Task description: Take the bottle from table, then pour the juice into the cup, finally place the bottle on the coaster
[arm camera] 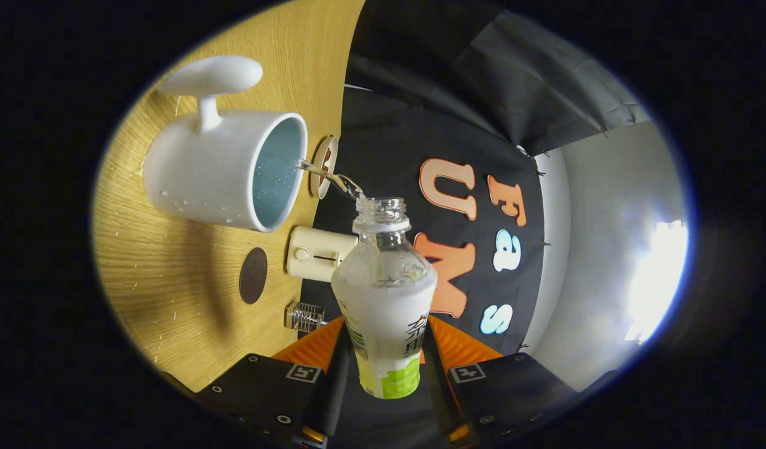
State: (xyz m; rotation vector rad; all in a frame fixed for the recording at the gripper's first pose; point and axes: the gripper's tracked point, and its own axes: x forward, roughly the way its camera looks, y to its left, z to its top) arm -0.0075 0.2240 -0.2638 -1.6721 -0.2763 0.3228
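Pouring is the step in hand. Gripper (386,362) has both fingers pressed against the lower body of the bottle (386,293), one on either side, so the tool is clamped on it and carrying it off the table (164,274). Bottle is uncapped and tipped well over, its open neck directed at the cup (224,168). A thin stream of liquid (330,178) leaves the neck and crosses to the cup's rim, entering the mouth; the neck itself stands just clear of the rim, not touching. Droplets show on the cup's outer wall and on the table beside it, which indicates some splash. Liquid remains visible in the bottle's body, though how much cannot be judged. Coaster (253,275), a dark round disc, lies flat on the table on the near side of the cup, apart from it and unoccupied. A pale boxlike device (314,252) sits just beyond the coaster, and a small wire-coil item (306,317) lies nearer the fingers. Judgement: the next move calls for righting the bottle once the pour is sufficient, holding the grip firm, then carrying it to the coaster and setting it down upright, clear of the pale device.
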